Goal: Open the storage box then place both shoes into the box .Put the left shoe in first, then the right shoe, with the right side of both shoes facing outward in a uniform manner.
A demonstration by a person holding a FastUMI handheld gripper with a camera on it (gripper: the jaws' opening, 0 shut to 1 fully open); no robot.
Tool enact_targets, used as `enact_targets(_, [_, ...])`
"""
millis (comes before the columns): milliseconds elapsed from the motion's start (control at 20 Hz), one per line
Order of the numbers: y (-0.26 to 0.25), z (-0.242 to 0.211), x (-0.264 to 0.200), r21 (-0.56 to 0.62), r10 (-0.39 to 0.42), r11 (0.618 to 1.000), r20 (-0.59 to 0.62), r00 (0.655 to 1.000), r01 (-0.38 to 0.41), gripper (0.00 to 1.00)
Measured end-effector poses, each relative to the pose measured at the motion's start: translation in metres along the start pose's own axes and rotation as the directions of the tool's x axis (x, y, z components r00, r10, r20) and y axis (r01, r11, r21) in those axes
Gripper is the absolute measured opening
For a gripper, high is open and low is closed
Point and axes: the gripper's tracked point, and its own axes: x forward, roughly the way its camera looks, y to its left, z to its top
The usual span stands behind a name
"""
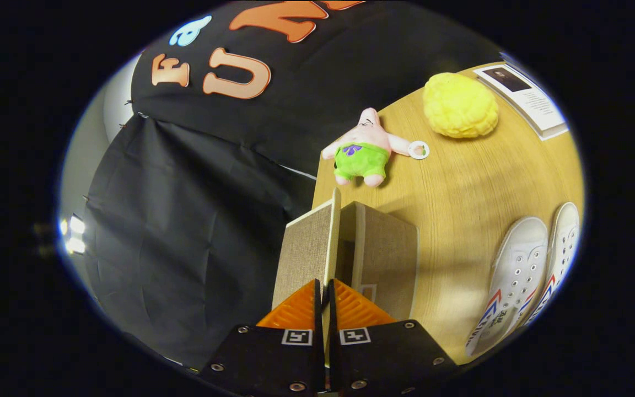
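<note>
My gripper (326,295) pinches the box lid (307,248), w/ both fingers pressed on it. The lid stands up off the box (386,259). Two shoes (521,275) sit nearby

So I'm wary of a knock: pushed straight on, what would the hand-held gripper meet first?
Nothing new: the hand-held gripper is already closed on the storage box lid; the lid itself lies ahead.

claw (326,295) pinches the box lid (307,251), raised off the storage box (386,259).
</note>
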Motion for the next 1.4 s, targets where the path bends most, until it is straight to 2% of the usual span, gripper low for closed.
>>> enact_targets(150, [0.028, 0.005, -0.002, -0.024, 0.045, 0.999, 0.007, 0.999, -0.045, 0.02])
enact_targets(450, [0.115, 0.013, 0.001, -0.089, 0.163, 0.983, 0.015, 0.986, -0.161, 0.03])
enact_targets(900, [0.203, -0.029, 0.063, -0.118, 0.244, 0.962, -0.026, 0.969, -0.246, 0.06])
enact_targets(1000, [0.206, -0.050, 0.092, -0.132, 0.213, 0.966, -0.078, 0.974, -0.222, 0.22])
enact_targets(1050, [0.205, -0.060, 0.099, -0.124, 0.210, 0.967, -0.096, 0.973, -0.221, 0.44])
enact_targets(1100, [0.204, -0.066, 0.104, -0.107, 0.210, 0.969, -0.104, 0.972, -0.221, 0.53])
enact_targets(1150, [0.204, -0.067, 0.107, -0.094, 0.217, 0.970, -0.101, 0.971, -0.226, 0.72])
enact_targets(1250, [0.197, -0.065, 0.110, -0.093, 0.193, 0.975, -0.089, 0.977, -0.201, 0.87])
enact_targets(1400, [0.159, -0.043, 0.098, -0.131, 0.098, 0.986, -0.016, 0.995, -0.099, 0.94])
